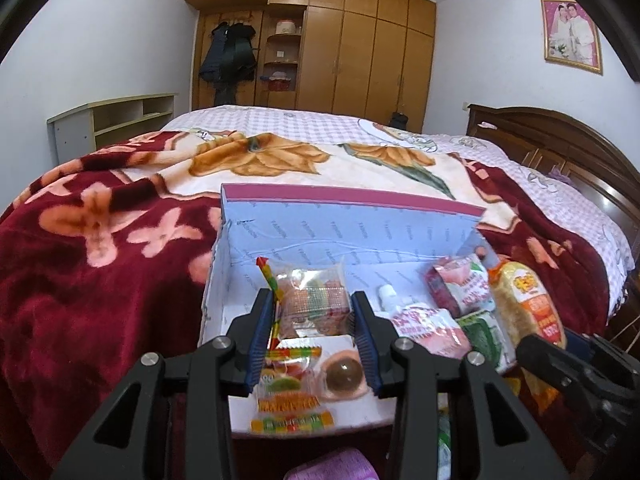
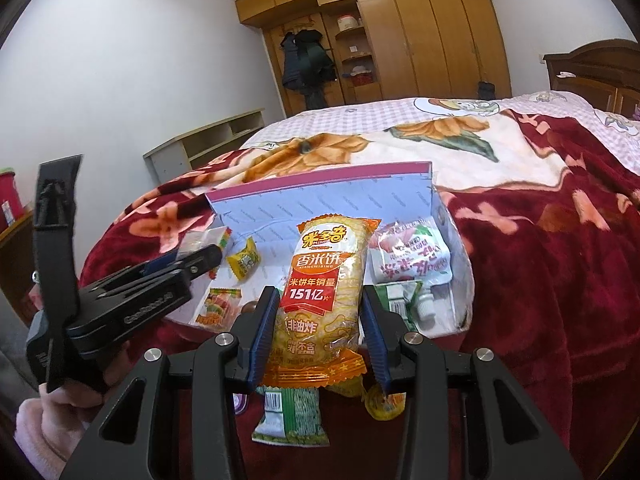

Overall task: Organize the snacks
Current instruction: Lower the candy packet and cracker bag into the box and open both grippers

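A white cardboard box (image 1: 211, 280) lies on the bed with its lilac lid (image 1: 340, 232) standing up at the back. My left gripper (image 1: 313, 300) is shut on a clear packet of coloured gummies (image 1: 314, 306), held over the box's left half. Below it in the box lie fruit candy packets (image 1: 288, 396) and a round brown jelly (image 1: 343, 374). Pink pouches (image 1: 460, 286) and a green packet (image 1: 486, 334) fill the right side. My right gripper (image 2: 320, 294) is shut on a long orange rice cracker packet (image 2: 322, 300), held upright at the box's near edge (image 2: 452, 326).
The box rests on a dark red floral blanket (image 1: 100, 280). A green packet (image 2: 292, 416) and a yellow packet (image 2: 384, 404) lie on it below my right gripper. A dark wooden headboard (image 1: 560, 140) stands right; a low shelf unit (image 1: 116, 120) and wardrobe (image 1: 360, 48) stand behind.
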### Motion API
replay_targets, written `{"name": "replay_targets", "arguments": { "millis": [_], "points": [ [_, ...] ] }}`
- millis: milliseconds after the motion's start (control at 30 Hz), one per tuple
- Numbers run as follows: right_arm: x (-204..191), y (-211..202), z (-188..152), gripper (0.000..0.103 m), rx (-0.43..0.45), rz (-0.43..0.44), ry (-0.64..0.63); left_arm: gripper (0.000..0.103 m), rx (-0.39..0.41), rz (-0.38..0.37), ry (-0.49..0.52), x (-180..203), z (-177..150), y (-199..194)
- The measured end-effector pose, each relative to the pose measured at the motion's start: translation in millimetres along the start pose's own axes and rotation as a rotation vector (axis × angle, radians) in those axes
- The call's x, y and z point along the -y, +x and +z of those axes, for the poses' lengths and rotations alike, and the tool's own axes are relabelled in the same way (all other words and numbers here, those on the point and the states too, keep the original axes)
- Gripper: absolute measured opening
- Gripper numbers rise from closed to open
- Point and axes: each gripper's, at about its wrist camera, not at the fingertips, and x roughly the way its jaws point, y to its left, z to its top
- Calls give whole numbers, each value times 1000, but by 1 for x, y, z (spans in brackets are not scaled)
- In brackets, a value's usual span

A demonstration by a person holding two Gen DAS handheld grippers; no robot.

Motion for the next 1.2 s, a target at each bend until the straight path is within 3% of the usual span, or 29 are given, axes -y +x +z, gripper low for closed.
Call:
{"name": "replay_targets", "arguments": {
  "millis": [200, 433, 700, 1200],
  "points": [
    [2, 14, 4, 42, -11, -5, -3, 41, -32, -4, -3, -2, -1, 25],
    [5, 30, 7, 42, -33, -15, -1, 42, -59, 51, -9, -5, -8, 48],
    [6, 49, 11, 42, -56, -15, 1, 51, -41, 71, 34, -2, -14, 51],
    [9, 88, 26, 42, -86, -30, -21, 52, -40, 88, 46, 1, -15, 53]
  ]
}}
